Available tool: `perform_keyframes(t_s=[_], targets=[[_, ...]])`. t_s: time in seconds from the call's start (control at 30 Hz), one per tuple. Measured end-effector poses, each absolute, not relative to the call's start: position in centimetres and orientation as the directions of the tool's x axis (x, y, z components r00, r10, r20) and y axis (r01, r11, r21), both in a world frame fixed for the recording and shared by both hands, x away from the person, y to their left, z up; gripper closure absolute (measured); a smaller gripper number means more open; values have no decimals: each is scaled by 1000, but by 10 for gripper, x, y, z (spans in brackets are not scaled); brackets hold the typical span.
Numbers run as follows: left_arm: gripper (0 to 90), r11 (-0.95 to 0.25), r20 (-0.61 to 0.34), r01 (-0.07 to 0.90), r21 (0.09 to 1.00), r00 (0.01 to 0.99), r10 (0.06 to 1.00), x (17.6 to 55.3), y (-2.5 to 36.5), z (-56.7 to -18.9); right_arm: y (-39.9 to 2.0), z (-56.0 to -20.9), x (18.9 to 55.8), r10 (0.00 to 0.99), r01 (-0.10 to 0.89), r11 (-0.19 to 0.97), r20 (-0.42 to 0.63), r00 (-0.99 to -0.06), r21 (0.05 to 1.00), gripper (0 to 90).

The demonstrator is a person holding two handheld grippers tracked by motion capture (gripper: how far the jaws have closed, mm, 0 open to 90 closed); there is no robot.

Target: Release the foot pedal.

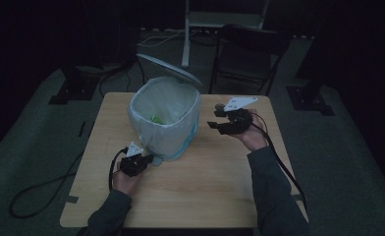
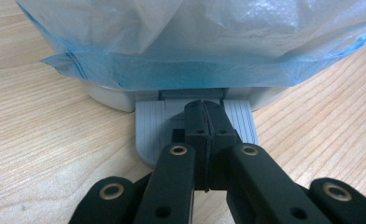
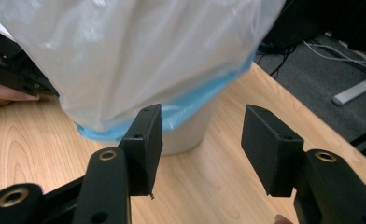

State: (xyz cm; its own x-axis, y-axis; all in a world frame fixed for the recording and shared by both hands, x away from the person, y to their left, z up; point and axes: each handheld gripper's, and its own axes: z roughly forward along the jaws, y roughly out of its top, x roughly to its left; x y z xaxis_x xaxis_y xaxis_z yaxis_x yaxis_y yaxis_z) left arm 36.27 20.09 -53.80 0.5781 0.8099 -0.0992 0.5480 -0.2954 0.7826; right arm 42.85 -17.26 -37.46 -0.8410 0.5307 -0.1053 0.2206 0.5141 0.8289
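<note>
We've got the left gripper (image 1: 140,161) near the desk's (image 1: 205,187) front-left part, jaws pressed fully together with nothing between them, tips resting on the grey pedal (image 2: 146,126) at the foot of the bin (image 1: 165,120). The lid (image 1: 168,69) stands up at the back, so the pedal looks pushed down.

The bin sits a bit left of the desk's middle, toward the far edge, lined with a white bag (image 2: 195,37) that has a blue hem. Something green (image 1: 157,118) lies inside, too small to make out.

The right gripper (image 1: 219,119) hovers just right of the bin, toward the far-right corner, jaws about half open and holding nothing. In the right gripper view the bag fills the space ahead of them.

To do this well, we'd say keep steady downward pressure on the pedal and don't let the shut tips slide off its ribbed face, or the lid drops. The loose bag hem hangs low over the pedal and could snag.

Further back on the floor there's a chair (image 1: 249,49), a white stand (image 1: 185,34) and some cables (image 1: 38,189), all well apart from the desk.
</note>
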Motion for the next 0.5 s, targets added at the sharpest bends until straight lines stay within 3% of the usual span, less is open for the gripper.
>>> perform_keyframes(t_s=[0.5], targets=[[894, -294, -99, 548, 783, 576, 812, 362, 202, -537, -177, -388, 428, 544, 250, 505, -80, -835, 826, 469]])
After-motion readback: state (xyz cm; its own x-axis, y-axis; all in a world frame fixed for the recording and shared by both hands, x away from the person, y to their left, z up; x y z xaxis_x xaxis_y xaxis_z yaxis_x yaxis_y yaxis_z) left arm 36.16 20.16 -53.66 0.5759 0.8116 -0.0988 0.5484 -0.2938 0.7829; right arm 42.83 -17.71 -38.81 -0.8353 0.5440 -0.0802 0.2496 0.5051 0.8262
